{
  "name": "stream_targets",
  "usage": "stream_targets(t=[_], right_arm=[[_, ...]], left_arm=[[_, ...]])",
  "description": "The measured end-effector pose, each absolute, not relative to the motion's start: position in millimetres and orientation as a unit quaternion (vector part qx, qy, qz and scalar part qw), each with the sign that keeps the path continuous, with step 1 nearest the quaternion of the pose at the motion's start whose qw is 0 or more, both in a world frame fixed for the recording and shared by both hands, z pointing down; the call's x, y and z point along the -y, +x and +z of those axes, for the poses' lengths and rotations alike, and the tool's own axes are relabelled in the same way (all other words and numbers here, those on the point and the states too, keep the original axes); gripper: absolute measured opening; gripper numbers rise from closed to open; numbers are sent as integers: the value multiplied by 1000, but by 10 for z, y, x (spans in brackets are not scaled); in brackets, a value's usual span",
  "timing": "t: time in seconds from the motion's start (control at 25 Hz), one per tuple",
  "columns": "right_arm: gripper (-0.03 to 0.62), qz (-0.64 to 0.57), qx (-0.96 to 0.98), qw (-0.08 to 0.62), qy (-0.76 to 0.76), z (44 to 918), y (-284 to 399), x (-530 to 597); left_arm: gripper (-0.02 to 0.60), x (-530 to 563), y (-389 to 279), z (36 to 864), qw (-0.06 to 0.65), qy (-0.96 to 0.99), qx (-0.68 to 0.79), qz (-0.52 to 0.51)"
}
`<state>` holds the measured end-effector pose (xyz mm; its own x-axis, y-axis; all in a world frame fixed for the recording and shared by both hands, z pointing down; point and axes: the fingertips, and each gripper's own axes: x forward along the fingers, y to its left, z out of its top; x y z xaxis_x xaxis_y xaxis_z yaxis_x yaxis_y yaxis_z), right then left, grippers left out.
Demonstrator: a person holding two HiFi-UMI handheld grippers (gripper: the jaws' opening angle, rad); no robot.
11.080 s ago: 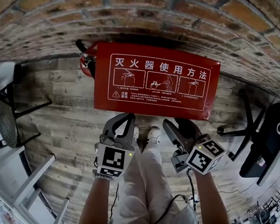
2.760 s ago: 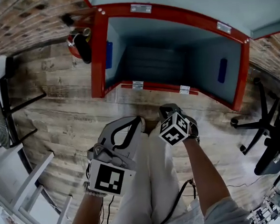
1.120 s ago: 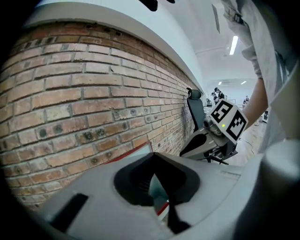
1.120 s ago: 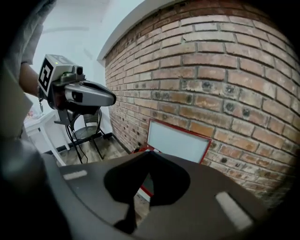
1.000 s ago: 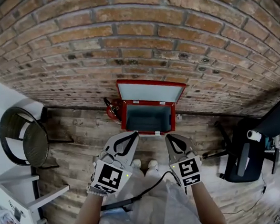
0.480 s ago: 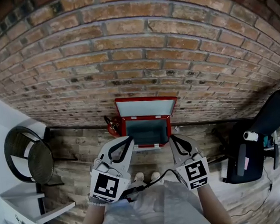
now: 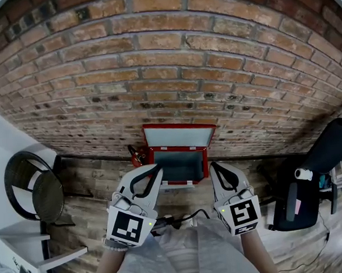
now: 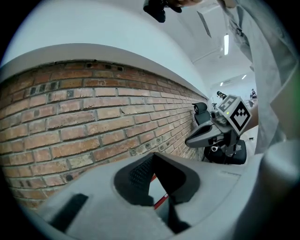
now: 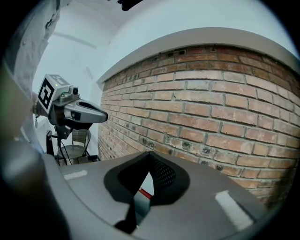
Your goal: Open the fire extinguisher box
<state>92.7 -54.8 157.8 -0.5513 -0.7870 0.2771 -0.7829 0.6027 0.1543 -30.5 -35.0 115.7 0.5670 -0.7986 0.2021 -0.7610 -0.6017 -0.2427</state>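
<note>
The red fire extinguisher box (image 7: pixel 178 163) stands on the wooden floor against the brick wall. Its lid (image 7: pixel 178 136) is swung up and leans back on the wall, so the pale grey inside shows. Both grippers hang in the air well short of the box and touch nothing. My left gripper (image 7: pixel 156 169) is shut and empty at the box's lower left. My right gripper (image 7: pixel 214 166) is shut and empty at its lower right. In the left gripper view my left gripper (image 8: pixel 152 156) points at the wall, with the right gripper (image 8: pixel 213 133) beside it. A strip of the box's red edge (image 9: pixel 145 193) shows below the right gripper (image 9: pixel 150 156).
A red extinguisher (image 7: pixel 137 155) stands at the box's left side. A round wire chair (image 7: pixel 33 189) and a white shelf (image 7: pixel 26 242) are at the left. A black office chair (image 7: pixel 330 151) stands at the right. The brick wall (image 7: pixel 172 63) fills the far side.
The box lid, down eleven seconds ago, now stands up. Over the last second the view has tilted up the wall and the box looks smaller. Both grippers stay shut, side by side.
</note>
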Motion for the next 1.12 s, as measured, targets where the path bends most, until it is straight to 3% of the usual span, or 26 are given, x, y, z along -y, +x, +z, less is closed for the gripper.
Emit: stream_targets(t=[0.32,1.12], right_arm=[[6,-21,880,155,448,1458,892,585],[6,-26,883,171,437,1497,832,580]], left_arm=[[0,400,-357,1052,91,-878,-445,-153],[0,448,-344,1079,84,-881,-441,-148]])
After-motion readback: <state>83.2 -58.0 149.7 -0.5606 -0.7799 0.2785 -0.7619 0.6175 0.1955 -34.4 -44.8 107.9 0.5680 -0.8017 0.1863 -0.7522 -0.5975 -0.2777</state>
